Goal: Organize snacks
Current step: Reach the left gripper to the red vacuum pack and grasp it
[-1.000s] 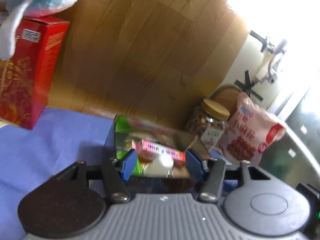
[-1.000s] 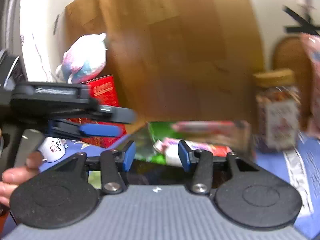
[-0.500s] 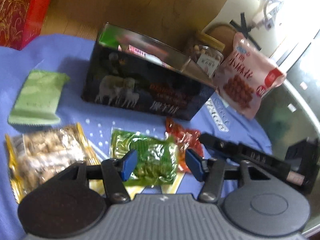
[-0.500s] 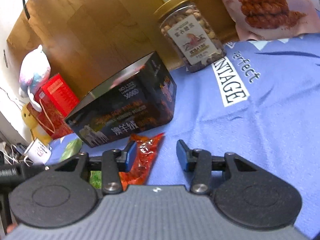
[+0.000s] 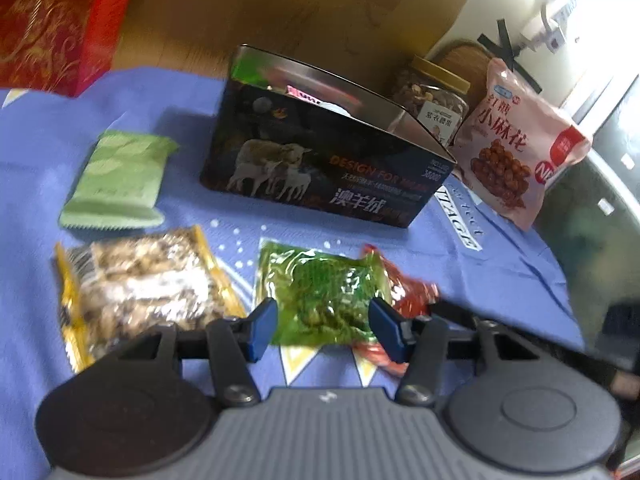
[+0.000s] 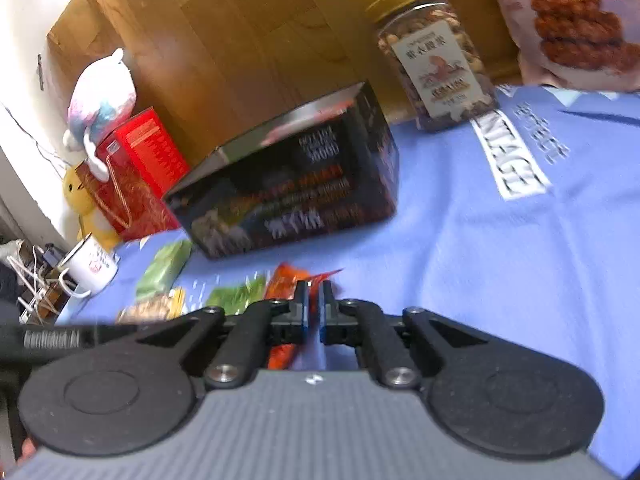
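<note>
A black tin box (image 5: 320,168) stands open on the blue cloth (image 5: 500,272), with snacks inside. In front of it lie a clear green packet (image 5: 320,292) and a red packet (image 5: 408,296). My left gripper (image 5: 323,330) hangs low over the green packet. Its blue pads straddle the packet's near end, and the jaws are closing without pressing on it. In the right wrist view, my right gripper (image 6: 313,300) has its pads together on the near edge of the red packet (image 6: 286,280). The box (image 6: 288,200) stands just beyond.
A pale green packet (image 5: 116,180) and a yellow-edged nut packet (image 5: 140,292) lie to the left. A nut jar (image 5: 436,100) and a pink bag (image 5: 516,148) stand behind the box at the right. A red gift box (image 5: 52,28), a plush toy (image 6: 102,96) and a white mug (image 6: 90,268) sit far left.
Both grippers came down from over the open box to the cloth in front of it. The right jaws went from open to together at the red packet. The left narrowed slightly.
</note>
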Available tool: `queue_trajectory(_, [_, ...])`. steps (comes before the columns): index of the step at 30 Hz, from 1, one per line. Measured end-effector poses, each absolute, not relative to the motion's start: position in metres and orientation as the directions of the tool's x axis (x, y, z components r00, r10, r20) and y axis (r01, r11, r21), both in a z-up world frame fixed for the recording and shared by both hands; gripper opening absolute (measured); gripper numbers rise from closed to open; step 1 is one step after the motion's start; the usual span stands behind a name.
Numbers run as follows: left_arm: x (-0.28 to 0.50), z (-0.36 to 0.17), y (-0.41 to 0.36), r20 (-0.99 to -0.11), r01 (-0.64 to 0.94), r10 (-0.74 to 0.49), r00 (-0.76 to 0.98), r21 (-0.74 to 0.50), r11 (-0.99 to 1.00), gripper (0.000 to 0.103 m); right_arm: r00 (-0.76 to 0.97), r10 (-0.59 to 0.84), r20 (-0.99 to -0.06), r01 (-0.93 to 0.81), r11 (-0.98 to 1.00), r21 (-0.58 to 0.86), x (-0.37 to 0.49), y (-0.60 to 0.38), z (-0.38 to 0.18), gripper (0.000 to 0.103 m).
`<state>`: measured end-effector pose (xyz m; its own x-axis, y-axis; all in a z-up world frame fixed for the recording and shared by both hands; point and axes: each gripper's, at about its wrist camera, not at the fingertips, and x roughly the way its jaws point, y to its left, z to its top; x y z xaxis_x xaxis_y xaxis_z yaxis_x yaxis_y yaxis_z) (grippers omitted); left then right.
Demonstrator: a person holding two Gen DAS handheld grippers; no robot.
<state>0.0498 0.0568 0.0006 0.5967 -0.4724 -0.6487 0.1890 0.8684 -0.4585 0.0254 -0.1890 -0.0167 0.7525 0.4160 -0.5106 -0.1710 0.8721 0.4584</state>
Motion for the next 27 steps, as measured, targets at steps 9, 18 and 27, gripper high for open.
queue_trajectory(9, [0.018,0.012,0.072,-0.587,0.209,-0.579,0.566,-0.577,0.789,0.051,0.681,0.516,-0.519,-0.291,0.842,0.455,-0.055,-0.184,-0.015,0.008])
queue_trajectory(18, [0.028,-0.011,0.045,-0.588,0.152,-0.63,0.508,-0.659,0.737,0.059,0.715,0.492,-0.497,-0.145,0.8,0.583,0.025,-0.21,-0.014,0.036])
queue_trajectory(27, [0.026,-0.016,0.053,-0.581,0.128,-0.624,0.522,-0.671,0.731,0.036,0.674,0.534,-0.511,-0.195,0.796,0.574,-0.003,-0.196,-0.022,0.022])
